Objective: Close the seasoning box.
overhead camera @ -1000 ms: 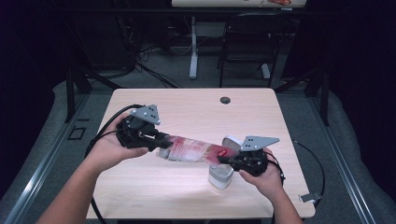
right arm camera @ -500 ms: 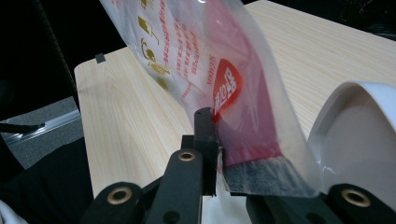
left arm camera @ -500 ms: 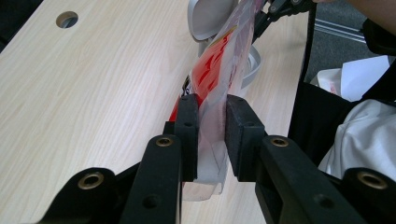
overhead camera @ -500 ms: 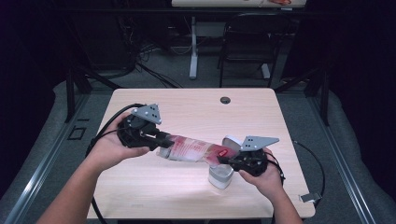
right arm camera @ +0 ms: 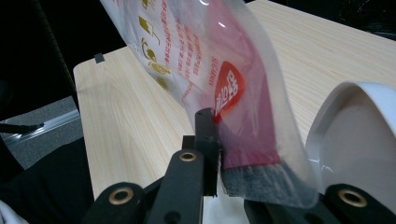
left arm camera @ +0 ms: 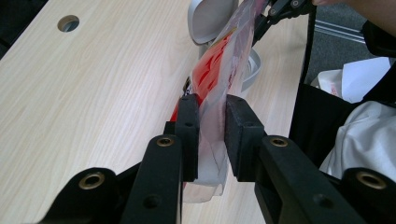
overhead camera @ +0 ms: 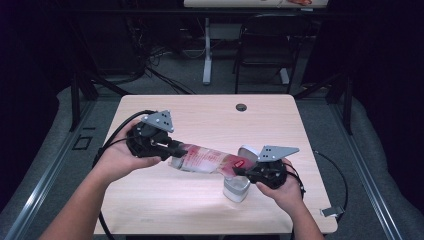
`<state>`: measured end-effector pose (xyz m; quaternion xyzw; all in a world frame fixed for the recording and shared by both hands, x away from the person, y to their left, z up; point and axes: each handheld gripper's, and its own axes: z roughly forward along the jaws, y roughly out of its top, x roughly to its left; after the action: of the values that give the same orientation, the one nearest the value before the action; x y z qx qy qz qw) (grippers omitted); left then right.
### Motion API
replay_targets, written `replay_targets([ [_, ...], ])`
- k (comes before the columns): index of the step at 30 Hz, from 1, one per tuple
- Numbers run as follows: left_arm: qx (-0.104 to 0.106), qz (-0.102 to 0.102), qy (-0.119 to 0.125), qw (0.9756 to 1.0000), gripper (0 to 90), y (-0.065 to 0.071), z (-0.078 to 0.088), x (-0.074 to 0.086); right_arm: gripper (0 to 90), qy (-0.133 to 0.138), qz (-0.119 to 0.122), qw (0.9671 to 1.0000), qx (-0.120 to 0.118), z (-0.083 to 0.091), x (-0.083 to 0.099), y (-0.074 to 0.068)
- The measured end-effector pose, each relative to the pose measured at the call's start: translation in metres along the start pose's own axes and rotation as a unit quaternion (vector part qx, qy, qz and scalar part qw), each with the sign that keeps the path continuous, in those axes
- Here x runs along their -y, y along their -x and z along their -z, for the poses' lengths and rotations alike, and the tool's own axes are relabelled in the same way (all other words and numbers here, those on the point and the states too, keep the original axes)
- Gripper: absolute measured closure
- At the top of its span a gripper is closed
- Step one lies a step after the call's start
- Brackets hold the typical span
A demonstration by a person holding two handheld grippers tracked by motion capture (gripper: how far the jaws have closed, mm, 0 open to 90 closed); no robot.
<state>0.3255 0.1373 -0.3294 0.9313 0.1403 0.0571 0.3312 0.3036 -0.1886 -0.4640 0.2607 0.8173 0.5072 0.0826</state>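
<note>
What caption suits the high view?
Two hand-held tools stretch a red-and-clear plastic pouch above a small white lidded bin.

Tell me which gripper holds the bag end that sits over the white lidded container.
The right gripper: it pinches the bag end above the open white container; the left gripper holds the far end.

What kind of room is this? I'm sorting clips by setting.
Probably a lab or recording workspace, not a home: a bare wooden table on grey carpet, loose cables on the floor behind it, and another desk and a chair against dark surroundings.
</note>
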Motion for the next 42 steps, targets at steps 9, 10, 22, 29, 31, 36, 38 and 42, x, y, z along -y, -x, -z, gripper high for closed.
replay_targets([
  [9,0.002,-0.003,0.006,1.0000,77.0,0.001,-0.001,-0.004,87.4,0.001,-0.001,1.0000,0.002,0.003,-0.001,0.001],
  [10,0.002,-0.003,0.006,1.0000,77.0,0.001,-0.001,-0.005,87.4,0.001,-0.001,1.0000,0.002,0.003,-0.001,0.001],
  [22,0.003,-0.010,0.008,0.9999,77.1,0.003,-0.001,-0.009,87.7,0.003,0.004,1.0000,-0.001,0.006,-0.003,-0.002],
  [29,0.004,-0.011,0.009,0.9999,77.2,0.004,-0.001,-0.010,87.8,0.002,0.001,1.0000,0.001,0.006,-0.003,-0.001],
  [31,0.005,-0.010,0.010,0.9999,77.2,0.003,-0.001,-0.011,87.8,0.003,0.002,1.0000,0.000,0.006,-0.003,-0.001],
  [36,0.004,-0.010,0.011,0.9999,77.2,0.003,-0.001,-0.011,87.8,0.004,0.002,1.0000,0.001,0.007,-0.003,-0.002],
  [38,0.005,-0.010,0.011,0.9999,77.2,0.004,-0.001,-0.011,87.7,0.005,0.001,1.0000,0.002,0.007,-0.003,-0.002],
  [42,0.005,-0.011,0.011,0.9999,77.2,0.003,-0.002,-0.010,87.6,0.002,0.001,1.0000,-0.001,0.007,-0.003,-0.001],
])
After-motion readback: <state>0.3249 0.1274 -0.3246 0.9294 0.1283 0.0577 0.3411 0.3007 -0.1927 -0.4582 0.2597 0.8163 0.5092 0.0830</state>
